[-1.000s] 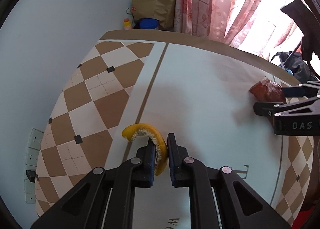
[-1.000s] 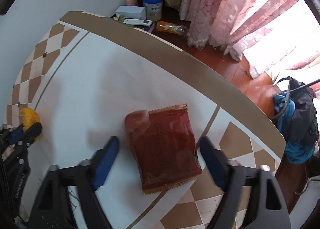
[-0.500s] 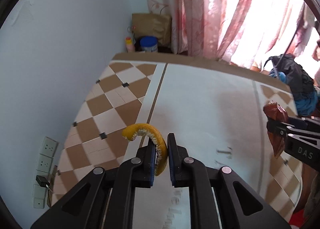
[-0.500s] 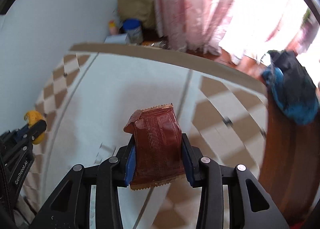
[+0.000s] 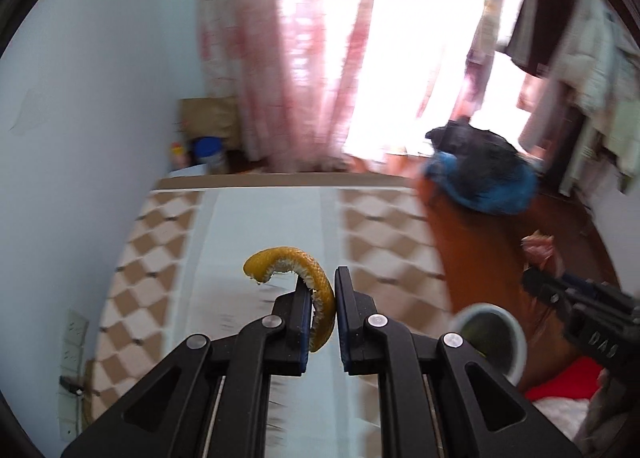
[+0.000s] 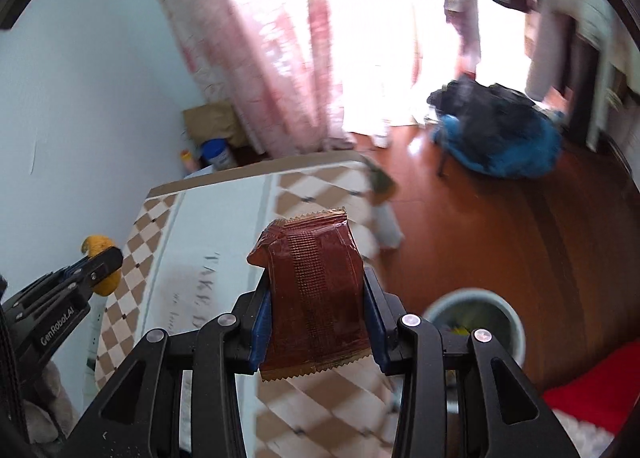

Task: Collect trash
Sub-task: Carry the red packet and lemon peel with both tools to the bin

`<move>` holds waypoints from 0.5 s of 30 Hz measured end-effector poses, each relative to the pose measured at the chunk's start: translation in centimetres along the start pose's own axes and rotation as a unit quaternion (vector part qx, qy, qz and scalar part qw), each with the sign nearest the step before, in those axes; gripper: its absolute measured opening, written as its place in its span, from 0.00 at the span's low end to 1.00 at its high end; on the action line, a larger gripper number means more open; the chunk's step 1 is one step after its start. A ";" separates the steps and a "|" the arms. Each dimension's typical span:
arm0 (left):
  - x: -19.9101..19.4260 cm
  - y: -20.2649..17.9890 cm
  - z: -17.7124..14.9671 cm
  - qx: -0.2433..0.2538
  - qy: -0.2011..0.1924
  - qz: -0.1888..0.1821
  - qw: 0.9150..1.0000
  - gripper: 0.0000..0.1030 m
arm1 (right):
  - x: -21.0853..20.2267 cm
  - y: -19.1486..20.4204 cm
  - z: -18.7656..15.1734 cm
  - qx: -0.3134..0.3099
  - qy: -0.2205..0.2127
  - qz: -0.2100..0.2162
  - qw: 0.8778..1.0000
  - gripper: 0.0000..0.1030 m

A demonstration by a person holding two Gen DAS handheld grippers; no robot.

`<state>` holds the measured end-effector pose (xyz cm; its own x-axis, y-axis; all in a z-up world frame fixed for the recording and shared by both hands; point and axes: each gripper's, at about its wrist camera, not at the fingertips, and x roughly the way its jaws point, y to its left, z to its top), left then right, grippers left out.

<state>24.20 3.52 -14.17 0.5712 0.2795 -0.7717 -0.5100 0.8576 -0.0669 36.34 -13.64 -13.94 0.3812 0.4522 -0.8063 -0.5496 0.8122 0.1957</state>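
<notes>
Right wrist: right gripper (image 6: 316, 298) pinches brown wrapper (image 6: 316, 290) above table (image 6: 224, 218).

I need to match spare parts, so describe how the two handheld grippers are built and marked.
Both are black plastic with angular linkage arms, triangular cut-outs and silver rivet pins. The left gripper and right gripper each carry blue pads on the inner finger faces. White lettering shows on their sides: "GenRobot.AI" on the left, "DAS" on the right. No sleeves or cables clearly visible.

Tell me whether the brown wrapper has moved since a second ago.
Yes. The brown wrapper lay flat on the table; now the right gripper holds it lifted off the table, toward the bin.
</notes>
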 end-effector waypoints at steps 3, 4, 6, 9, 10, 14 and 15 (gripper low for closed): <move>-0.7 -5.5 -0.8 0.035 0.009 -0.042 0.998 0.08 | -3.2 -5.5 -2.4 0.044 -0.008 -0.023 0.999 0.41; -0.5 -7.3 -1.2 0.047 0.015 -0.054 0.997 0.08 | -3.7 -7.0 -3.1 0.055 -0.010 -0.029 0.998 0.41; 0.4 -11.1 -2.1 0.072 0.033 -0.082 0.994 0.08 | -4.4 -11.0 -4.8 0.086 -0.003 -0.046 0.995 0.41; 3.2 -16.3 -3.3 0.091 0.075 -0.126 0.985 0.08 | -3.8 -16.6 -7.2 0.129 0.019 -0.064 0.989 0.41; 4.2 -17.7 -3.7 0.096 0.089 -0.135 0.982 0.08 | -3.2 -18.3 -7.9 0.141 0.027 -0.069 0.987 0.41; 11.2 -22.9 -5.6 0.096 0.178 -0.175 0.964 0.08 | 1.2 -24.4 -11.2 0.181 0.077 -0.073 0.978 0.41; 12.9 -23.7 -6.1 0.093 0.197 -0.181 0.959 0.09 | 2.0 -25.5 -11.9 0.190 0.086 -0.072 0.975 0.41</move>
<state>39.73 -15.82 -26.41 0.3825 -0.2044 -0.9010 -0.1791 0.9403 -0.2894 42.28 -37.87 -27.20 0.2857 0.2819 -0.9159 -0.1718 0.9553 0.2404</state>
